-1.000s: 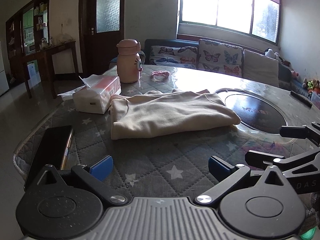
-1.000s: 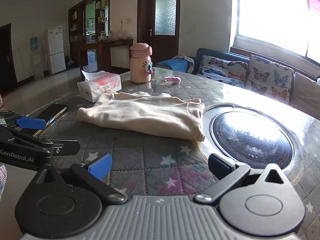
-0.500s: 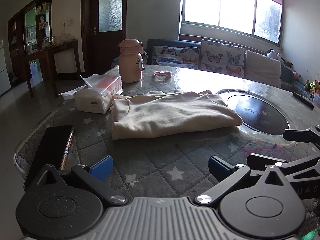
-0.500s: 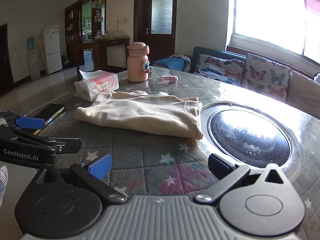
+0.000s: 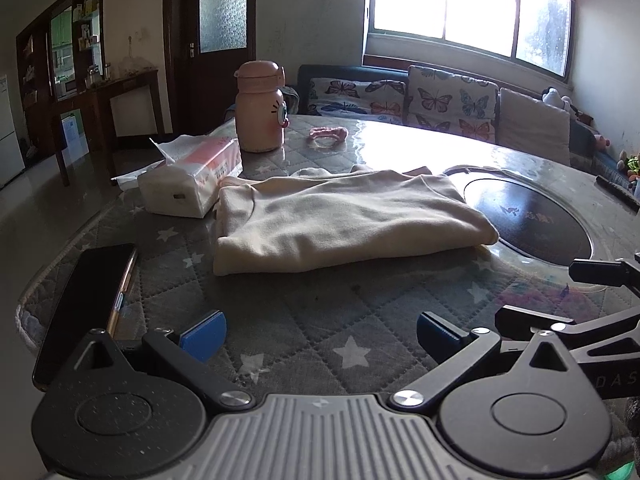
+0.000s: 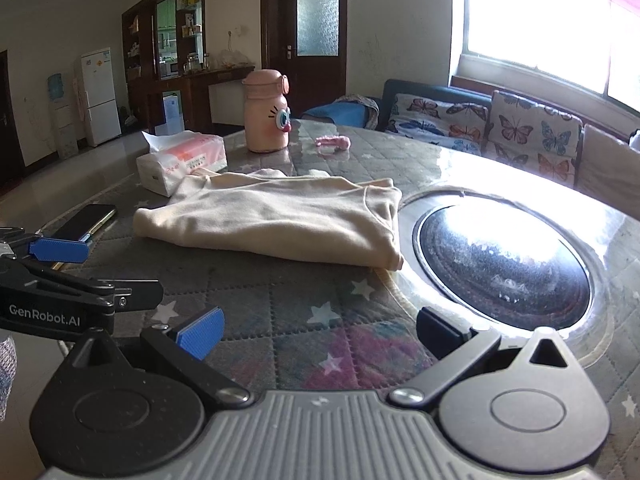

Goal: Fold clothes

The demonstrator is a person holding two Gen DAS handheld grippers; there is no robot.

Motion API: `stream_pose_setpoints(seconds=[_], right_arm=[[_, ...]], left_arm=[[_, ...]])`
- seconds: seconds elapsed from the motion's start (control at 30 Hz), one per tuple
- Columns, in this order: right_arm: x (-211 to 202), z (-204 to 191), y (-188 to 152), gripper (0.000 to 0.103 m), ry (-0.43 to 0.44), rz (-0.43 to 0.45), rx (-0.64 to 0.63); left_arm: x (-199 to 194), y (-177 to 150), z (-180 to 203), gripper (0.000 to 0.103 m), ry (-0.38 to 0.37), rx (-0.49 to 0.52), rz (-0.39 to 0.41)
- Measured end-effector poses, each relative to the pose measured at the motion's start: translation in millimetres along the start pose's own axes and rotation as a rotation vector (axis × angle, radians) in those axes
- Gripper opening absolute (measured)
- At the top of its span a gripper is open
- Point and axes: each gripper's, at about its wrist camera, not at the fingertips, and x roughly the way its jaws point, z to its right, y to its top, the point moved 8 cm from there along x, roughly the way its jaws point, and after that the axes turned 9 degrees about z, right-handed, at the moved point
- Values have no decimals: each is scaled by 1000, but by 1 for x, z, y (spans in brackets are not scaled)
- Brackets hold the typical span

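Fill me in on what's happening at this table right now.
A person holds two handheld grippers over a quilted table. A cream garment lies folded into a neat rectangle beside a tissue pack. The left gripper and right gripper are both open, empty and short of the garment, touching nothing. A phone lies at the table's left edge.
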Motion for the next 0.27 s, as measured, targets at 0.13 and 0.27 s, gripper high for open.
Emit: stream_pose_setpoints(seconds=[0.13,0.27], right_arm=[[9,4,1,103,0,-3,-1],[19,8,2,103,-2,-4,-21]], left_arm=[[10,2,1,103,7,-3,-15],[22,3,3,103,17,-4,-32]])
